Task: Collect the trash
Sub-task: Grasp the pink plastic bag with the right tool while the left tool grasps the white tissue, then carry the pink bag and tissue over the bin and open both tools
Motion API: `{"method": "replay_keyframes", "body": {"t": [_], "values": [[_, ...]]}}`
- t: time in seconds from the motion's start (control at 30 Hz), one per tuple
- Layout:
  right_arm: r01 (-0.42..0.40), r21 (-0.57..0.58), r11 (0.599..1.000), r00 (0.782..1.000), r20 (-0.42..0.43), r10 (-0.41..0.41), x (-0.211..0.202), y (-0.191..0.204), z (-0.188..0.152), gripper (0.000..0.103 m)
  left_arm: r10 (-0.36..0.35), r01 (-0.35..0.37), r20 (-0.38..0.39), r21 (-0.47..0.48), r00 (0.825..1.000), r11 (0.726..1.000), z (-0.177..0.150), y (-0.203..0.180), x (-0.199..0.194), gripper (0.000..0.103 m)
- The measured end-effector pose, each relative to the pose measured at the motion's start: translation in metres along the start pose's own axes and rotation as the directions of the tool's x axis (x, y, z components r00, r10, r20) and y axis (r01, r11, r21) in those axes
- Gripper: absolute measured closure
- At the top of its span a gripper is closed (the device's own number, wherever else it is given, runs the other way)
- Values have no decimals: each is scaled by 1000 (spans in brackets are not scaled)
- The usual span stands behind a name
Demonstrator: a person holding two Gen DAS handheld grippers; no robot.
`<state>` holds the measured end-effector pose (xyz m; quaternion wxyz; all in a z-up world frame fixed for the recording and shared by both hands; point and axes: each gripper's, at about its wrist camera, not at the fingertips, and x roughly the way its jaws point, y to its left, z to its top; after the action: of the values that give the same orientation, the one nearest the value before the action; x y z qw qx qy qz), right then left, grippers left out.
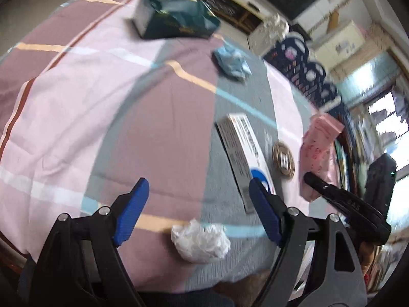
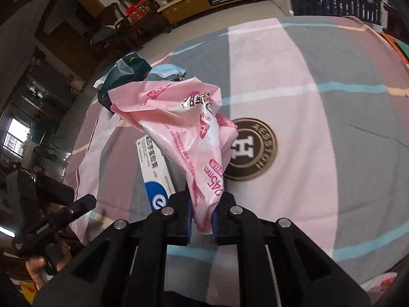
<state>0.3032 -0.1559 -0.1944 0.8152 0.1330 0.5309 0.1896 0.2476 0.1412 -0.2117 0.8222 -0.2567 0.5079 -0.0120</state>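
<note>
Blue-padded left gripper [image 1: 198, 211] hovers wide open just above the white crumpled tissue [image 1: 200, 240] on the checked cloth [image 1: 76, 102]. Beside it, the right gripper [image 2: 202, 213] pinches the pink wrapper [image 2: 184, 128], lifted over the white box [image 2: 153, 174].

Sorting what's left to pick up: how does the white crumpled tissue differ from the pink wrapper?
The white tissue is balled up and plain; the pink wrapper is a loose, printed plastic film. The tissue lies on the tablecloth, between the open left gripper's fingers; the wrapper is pinched in the right gripper. Both are crumpled.
</note>
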Motion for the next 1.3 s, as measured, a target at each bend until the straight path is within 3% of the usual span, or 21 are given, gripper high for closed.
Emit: {"method": "replay_keyframes", "body": {"t": [0.2, 0.37, 0.4, 0.43, 0.5, 0.6, 0.73, 0.8, 0.87, 0.97, 1.07, 1.13, 1.3], "values": [[58, 8, 998, 997, 46, -58, -39, -16, -53, 90, 63, -56, -81, 87, 995, 995, -15, -14, -5, 22], [65, -12, 998, 997, 47, -65, -42, -3, -65, 90, 114, -87, -179, 151, 977, 985, -38, -23, 19, 22], [73, -22, 997, 996, 49, -71, -41, 1, -64, 90, 120, -91, -192, 157, 974, 983, -42, -24, 25, 26], [78, -34, 996, 996, 54, -76, -42, 5, -63, 90, 142, -108, -190, 175, 972, 979, -44, -27, 27, 42], [79, -49, 996, 995, 63, -76, -45, 11, -63, 90, 158, -125, -155, 204, 975, 971, -44, -30, 25, 49], [94, -67, 993, 993, 81, -88, -55, 19, -65, 90, 184, -146, -134, 253, 974, 956, -46, -37, 27, 71], [128, -86, 988, 987, 110, -118, -71, 29, -69, 90, 131, -120, -20, 296, 991, 948, -47, -49, 8, 77], [132, -79, 988, 985, 123, -121, -79, 32, -70, 90, 93, -93, 12, 270, 996, 958, -46, -47, 1, 77], [139, -75, 987, 982, 141, -128, -87, 36, -71, 90, 7, -20, 57, 217, 998, 976, -43, -41, -13, 78], [149, -70, 986, 978, 159, -136, -98, 40, -73, 90, -146, 118, 174, 162, 974, 980, -37, -30, -46, 78], [164, -73, 984, 974, 168, -150, -104, 43, -76, 90, -210, 186, 276, 111, 938, 976, -29, -16, -76, 78], [181, -82, 980, 972, 164, -166, -106, 45, -78, 90, -179, 157, 316, 95, 932, 983, -27, -11, -89, 78], [252, -129, 959, 959, 169, -229, -116, 47, -90, 90, -8, -48, 346, 155, 938, 987, -43, -41, -107, 77]]}}
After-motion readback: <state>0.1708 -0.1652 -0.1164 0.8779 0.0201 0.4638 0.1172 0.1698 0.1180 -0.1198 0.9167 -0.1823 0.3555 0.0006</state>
